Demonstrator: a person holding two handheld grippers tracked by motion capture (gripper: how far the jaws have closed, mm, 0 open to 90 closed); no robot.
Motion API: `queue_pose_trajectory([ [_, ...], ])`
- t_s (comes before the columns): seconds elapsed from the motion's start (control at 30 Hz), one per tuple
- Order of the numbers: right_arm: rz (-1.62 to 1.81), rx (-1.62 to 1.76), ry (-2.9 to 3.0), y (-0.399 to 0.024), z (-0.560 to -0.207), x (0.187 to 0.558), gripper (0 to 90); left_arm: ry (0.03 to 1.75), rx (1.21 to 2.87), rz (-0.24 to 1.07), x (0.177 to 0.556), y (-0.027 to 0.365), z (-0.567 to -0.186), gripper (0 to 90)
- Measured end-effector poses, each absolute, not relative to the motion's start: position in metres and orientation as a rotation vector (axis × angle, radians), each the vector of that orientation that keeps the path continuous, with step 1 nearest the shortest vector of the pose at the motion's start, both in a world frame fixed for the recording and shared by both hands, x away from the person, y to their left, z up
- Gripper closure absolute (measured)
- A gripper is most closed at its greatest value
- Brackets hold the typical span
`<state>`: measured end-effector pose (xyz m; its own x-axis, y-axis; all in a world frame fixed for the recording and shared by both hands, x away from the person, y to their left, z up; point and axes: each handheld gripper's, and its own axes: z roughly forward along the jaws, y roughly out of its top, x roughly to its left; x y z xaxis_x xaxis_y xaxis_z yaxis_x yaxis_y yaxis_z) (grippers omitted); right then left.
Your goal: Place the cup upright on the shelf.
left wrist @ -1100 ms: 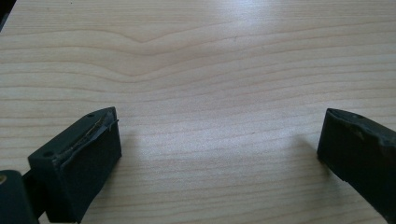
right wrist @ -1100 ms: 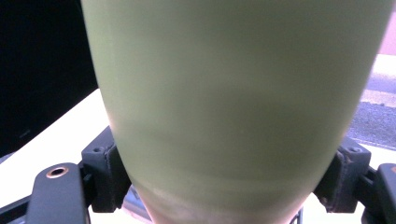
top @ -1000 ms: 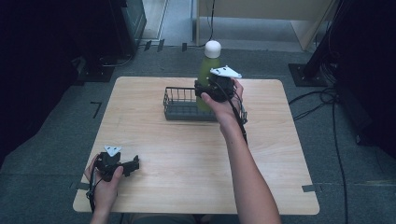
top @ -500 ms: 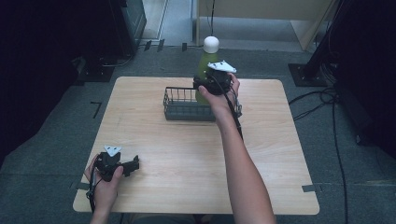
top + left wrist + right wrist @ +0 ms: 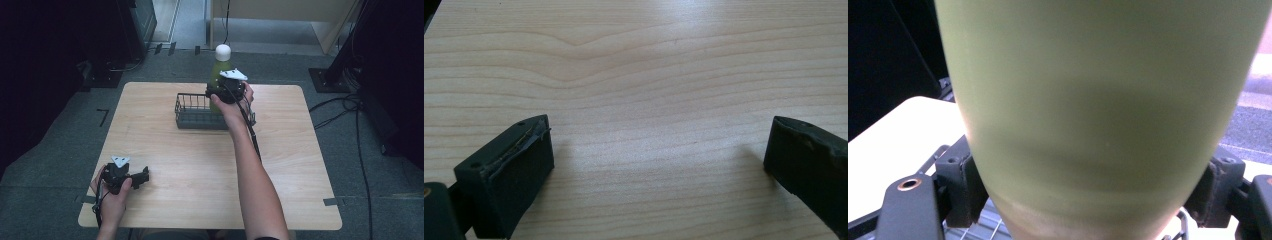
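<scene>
The right gripper [image 5: 223, 91] is clamped on the green bottle [image 5: 218, 70] with the white cap, holding it upright over the right end of the wire basket [image 5: 192, 119] at the far side of the tabletop [image 5: 200, 170]. This looks like the placing or lifting step, and the next move calls for keeping the bottle vertical and clear of the basket's rim. The left gripper [image 5: 659, 160] rests spread and empty near the tabletop's near left corner; no label or writing can be read on the bottle.

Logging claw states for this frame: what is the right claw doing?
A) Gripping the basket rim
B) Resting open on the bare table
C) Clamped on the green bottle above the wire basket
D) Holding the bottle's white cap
C: the right claw squeezes the green bottle from both sides, over the wire basket.
</scene>
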<state>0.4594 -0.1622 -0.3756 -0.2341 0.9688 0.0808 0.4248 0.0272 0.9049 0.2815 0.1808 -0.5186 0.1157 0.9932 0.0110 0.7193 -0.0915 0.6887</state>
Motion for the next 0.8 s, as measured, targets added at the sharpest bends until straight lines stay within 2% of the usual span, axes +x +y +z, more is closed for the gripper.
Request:
queue_pose_trajectory([
  [0.4, 1.152, 1.434, 1.751, -0.162, -0.396, 0.461, 20.0, 1.657, 1.870, 0.673, 0.281, 0.181, -0.519, 0.1],
  [0.8, 1.185, 1.410, 1.708, -0.162, -0.403, 0.455, 19.6, 1.657, 1.868, 0.675, 0.281, 0.181, -0.519, 0.1],
])
